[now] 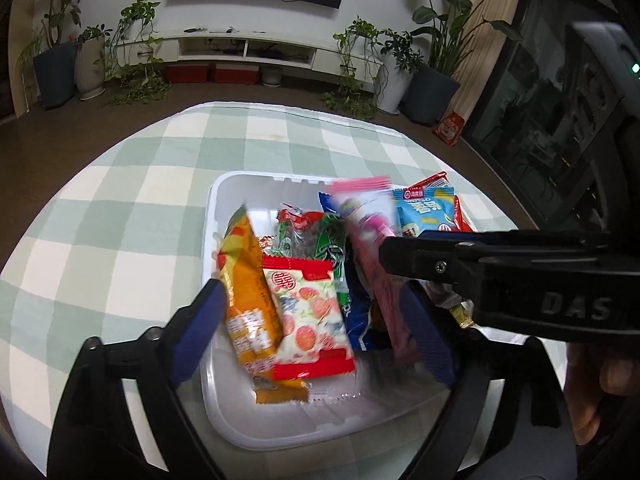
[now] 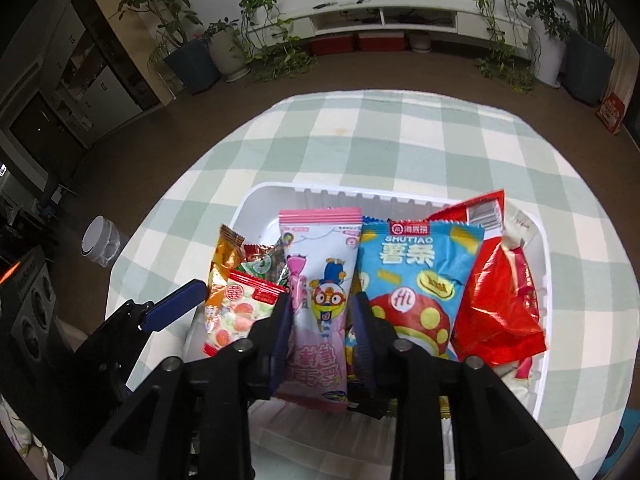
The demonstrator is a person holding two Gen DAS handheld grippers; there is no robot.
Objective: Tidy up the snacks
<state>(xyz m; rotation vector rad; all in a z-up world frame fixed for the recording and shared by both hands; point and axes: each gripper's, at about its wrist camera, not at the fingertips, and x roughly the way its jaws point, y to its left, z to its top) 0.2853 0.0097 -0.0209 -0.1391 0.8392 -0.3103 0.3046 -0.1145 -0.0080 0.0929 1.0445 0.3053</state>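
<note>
The right gripper [image 2: 320, 332] is clamped on a pink packet [image 2: 316, 300], its two fingers pressing the wrapper from either side and holding it upright over the white tray [image 2: 256, 208]. The left gripper [image 1: 316, 320] is spread wide, gripping nothing, its fingers straddling the packets at the near end of the tray.

The task looks nearly done: every snack in view already sits inside the tray, standing or leaning in a rough row, and none lies loose on the checked tablecloth [image 2: 400, 140]. What seems left is to set the pink packet down among the others and perhaps straighten the row.

The pink packet shows a cartoon penguin in goggles and pink Chinese characters near its bottom, partly hidden. Just beside it, the blue packet [image 2: 420, 280] reads "SHUTIAO" above large Chinese characters, with a small "Hi" below. The red-edged packet [image 1: 308, 316] carries a round red double-happiness seal. An orange packet [image 1: 248, 292] and a red bag [image 2: 500, 304] show only print too small to read. The right gripper's body is embossed "DAS".
</note>
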